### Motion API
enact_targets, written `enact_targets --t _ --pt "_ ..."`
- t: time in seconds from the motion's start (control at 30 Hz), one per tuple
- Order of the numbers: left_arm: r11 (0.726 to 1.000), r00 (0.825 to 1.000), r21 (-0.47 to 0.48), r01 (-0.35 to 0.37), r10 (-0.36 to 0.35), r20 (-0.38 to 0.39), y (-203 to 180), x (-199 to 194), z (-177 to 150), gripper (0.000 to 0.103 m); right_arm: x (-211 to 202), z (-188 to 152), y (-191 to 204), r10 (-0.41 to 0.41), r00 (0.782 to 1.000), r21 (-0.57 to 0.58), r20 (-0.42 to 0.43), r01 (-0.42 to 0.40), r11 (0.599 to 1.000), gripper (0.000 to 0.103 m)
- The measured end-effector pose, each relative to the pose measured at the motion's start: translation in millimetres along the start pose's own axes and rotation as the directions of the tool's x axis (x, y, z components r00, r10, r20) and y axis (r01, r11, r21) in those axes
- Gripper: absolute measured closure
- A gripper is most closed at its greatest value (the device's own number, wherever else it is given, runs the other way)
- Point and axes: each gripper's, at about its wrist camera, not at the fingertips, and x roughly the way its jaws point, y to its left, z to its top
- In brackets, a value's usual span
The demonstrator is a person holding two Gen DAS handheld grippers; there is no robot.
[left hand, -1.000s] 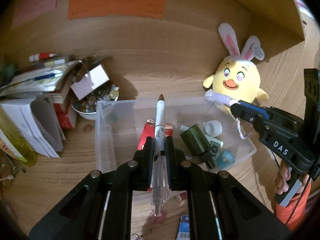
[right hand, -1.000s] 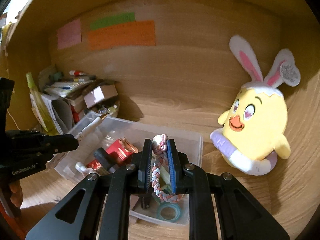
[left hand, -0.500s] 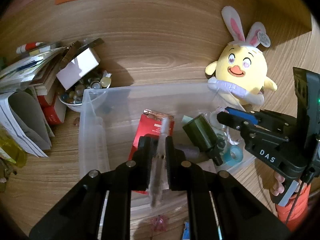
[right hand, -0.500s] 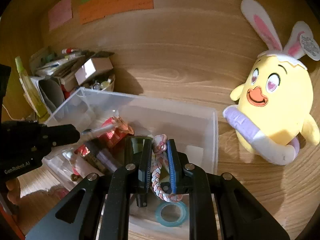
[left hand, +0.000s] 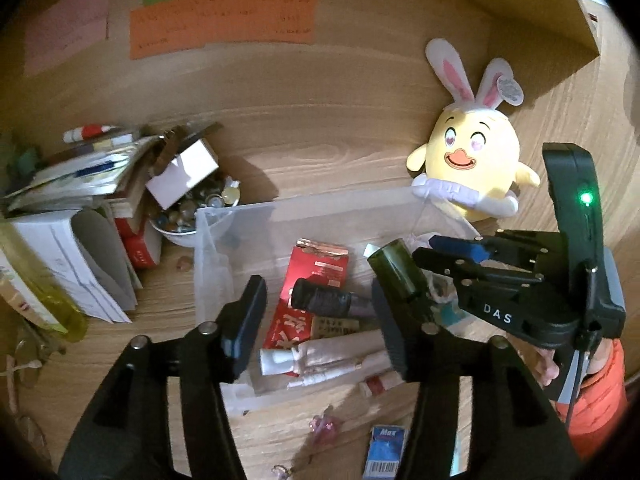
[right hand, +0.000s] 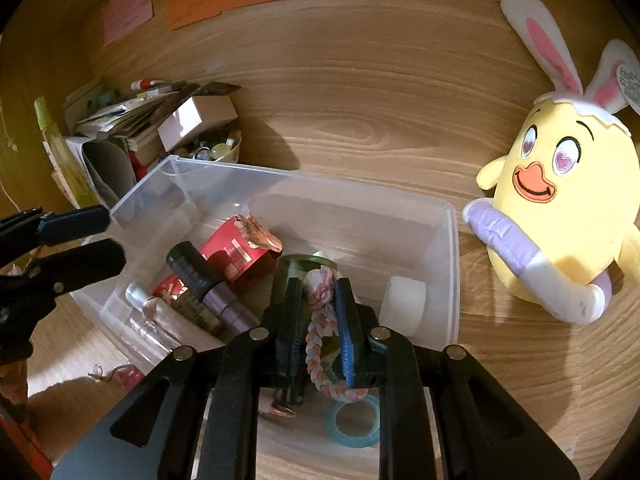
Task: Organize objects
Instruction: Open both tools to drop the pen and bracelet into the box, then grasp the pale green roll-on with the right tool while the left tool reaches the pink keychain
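Left hand-held gripper (left hand: 320,320): jaws have just been opening, now spread, nothing between them. The pen it pinched a second ago is gone from its grip and lies below it in the clear bin (left hand: 208,248), among the tubes (left hand: 320,356) and the red packet (left hand: 316,280). One item sorted.

Right hand-held gripper (right hand: 316,316): jaws pressed on a braided band (right hand: 320,340), hanging over the near end of the same bin, above a teal tape ring (right hand: 354,420). It has sunk toward the bin. Jaws barely starting to ease; band not yet released.

Judgement: the drop of the band looks next. More small bits wait on the counter (left hand: 280,140) near the left gripper.
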Motion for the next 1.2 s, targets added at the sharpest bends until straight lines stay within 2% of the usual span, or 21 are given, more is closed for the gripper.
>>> enact_targets --t 0.07,0.2,0.27,0.4,0.53,0.63,0.77,0.93,1.2 --pt "1.000 1.000 0.000 -0.003 0.003 0.005 1 -5 -2 0.042 -3 1 1 -0.006 1.000 0.000 0.007 0.006 1.000 0.075" --pt "1.000 1.000 -0.003 -0.012 0.012 0.020 2 -18 -8 0.034 -17 1 4 -0.020 0.999 -0.006 0.038 0.020 1.000 0.064" --pt "1.000 0.999 -0.004 -0.020 0.020 0.028 4 -25 -11 0.029 -25 0 6 -0.029 0.998 -0.012 0.053 0.030 0.999 0.055" --pt "0.999 0.999 -0.016 -0.028 0.029 0.035 8 -36 -19 0.019 -40 -3 11 -0.053 0.995 -0.024 0.081 0.055 0.998 0.046" --pt "0.999 0.999 -0.026 -0.035 0.036 0.032 13 -44 -28 0.013 -55 -11 14 -0.060 0.993 -0.025 0.102 0.063 0.998 0.036" --pt "0.999 0.999 -0.020 -0.047 0.047 0.016 15 -46 -38 0.013 -64 -17 17 -0.064 0.991 -0.023 0.114 0.067 0.997 0.035" --pt "0.998 0.998 -0.021 -0.052 0.052 -0.020 18 -43 -53 0.013 -77 -29 19 -0.060 0.990 -0.006 0.124 0.061 0.998 0.026" --pt "0.998 0.996 -0.034 -0.046 0.043 -0.073 23 -35 -72 0.013 -84 -47 24 -0.059 0.992 0.002 0.114 0.059 0.998 0.026" --pt "0.999 0.988 -0.036 -0.023 0.017 -0.152 25 -17 -95 0.013 -81 -85 46 -0.004 0.999 0.031 0.049 0.003 1.000 0.025"
